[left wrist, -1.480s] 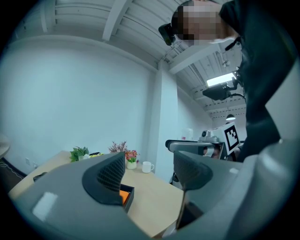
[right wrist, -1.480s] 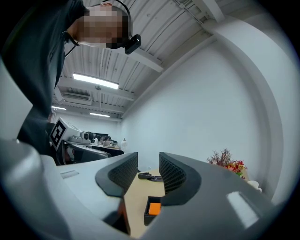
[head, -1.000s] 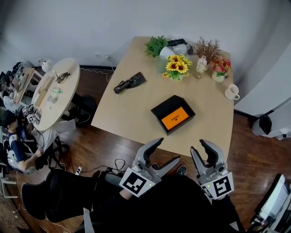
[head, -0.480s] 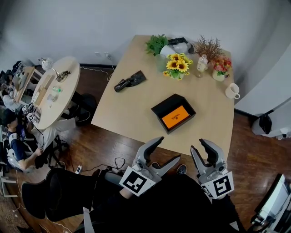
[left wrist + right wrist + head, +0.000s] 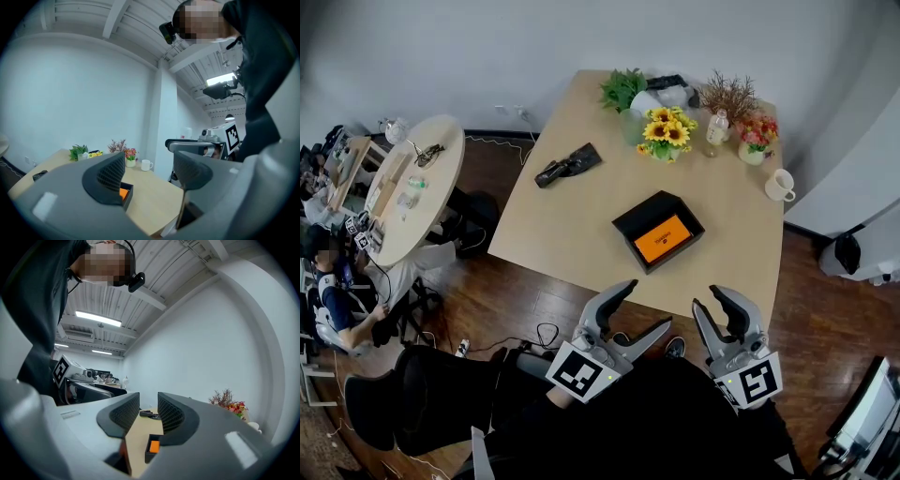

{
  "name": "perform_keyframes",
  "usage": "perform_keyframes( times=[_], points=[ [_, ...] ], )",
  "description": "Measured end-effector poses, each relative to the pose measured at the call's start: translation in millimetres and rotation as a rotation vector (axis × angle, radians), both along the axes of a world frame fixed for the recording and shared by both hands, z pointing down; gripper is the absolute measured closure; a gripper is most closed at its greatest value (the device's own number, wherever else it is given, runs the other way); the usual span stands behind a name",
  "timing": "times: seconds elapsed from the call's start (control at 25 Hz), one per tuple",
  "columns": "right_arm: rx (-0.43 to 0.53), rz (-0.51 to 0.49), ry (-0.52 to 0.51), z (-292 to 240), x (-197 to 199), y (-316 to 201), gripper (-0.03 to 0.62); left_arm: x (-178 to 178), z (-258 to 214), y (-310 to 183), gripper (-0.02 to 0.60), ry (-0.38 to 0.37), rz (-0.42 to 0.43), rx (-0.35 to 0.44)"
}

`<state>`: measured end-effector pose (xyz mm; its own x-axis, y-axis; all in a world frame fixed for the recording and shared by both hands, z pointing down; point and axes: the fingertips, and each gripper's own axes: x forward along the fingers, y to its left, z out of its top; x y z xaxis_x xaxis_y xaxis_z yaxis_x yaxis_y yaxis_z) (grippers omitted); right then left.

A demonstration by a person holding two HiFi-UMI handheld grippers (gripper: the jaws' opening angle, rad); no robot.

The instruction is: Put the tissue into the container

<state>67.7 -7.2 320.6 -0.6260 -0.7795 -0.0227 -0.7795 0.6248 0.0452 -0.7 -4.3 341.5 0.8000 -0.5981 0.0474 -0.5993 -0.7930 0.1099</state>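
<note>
A pale wooden surface (image 5: 572,225) is filling the middle of an office room. Nearer than the black box (image 5: 658,232), off the surface, the left gripper (image 5: 647,305) is hanging with jaws apart and empty. Far beyond the box, a white bundle (image 5: 661,97), probably the tissue, is lying among plants. Near-right of the box, the right gripper (image 5: 710,300) is keeping its jaws slightly apart, also empty. Reaching for the bundle is likely risking toppling the sunflowers (image 5: 664,137) crowding it.
</note>
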Motion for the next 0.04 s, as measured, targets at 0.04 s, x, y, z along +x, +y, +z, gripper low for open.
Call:
perform_keyframes(
  times=[0.04],
  points=[
    [0.0,0.002,0.004,0.0,0.0,-0.5,0.473,-0.1,0.0,-0.2,0.27,0.001,-0.001,0.0]
  ],
)
